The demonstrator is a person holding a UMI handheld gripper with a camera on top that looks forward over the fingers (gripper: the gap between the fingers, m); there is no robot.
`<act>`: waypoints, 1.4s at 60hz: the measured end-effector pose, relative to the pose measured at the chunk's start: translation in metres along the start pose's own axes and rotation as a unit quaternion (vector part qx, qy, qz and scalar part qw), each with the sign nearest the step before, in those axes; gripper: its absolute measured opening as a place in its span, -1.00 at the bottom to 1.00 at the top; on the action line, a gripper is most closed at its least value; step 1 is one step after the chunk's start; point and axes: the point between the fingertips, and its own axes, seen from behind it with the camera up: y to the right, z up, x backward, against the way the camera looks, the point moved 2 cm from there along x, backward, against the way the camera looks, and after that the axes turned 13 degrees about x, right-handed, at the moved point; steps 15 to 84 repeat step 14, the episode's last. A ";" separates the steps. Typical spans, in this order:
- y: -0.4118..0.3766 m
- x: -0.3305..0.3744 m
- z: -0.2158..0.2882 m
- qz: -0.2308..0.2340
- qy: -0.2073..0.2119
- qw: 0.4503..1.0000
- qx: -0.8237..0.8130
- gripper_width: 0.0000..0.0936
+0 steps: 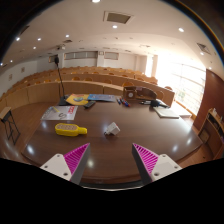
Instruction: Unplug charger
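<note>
A small white object (112,128), possibly the charger with its cable bunched up, lies on the dark brown table (110,150) just ahead of my fingers and about centred between them. I cannot make out a socket or a power strip. My gripper (111,158) is open and empty, with its pink pads (75,157) wide apart above the table's near part. It is well short of the white object.
A yellow object (70,129) lies left of the white one. Beyond it lie a sheet of paper (58,113) and a yellow and blue item (78,99). A dark box (140,95) and white papers (165,113) are at the far right. Wooden benches run behind.
</note>
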 end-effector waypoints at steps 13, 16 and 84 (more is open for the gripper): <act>-0.011 0.059 -0.008 -0.003 0.008 1.000 -0.002 0.82; -0.012 0.063 -0.008 -0.002 0.009 1.000 -0.003 0.82; -0.012 0.063 -0.008 -0.002 0.009 1.000 -0.003 0.82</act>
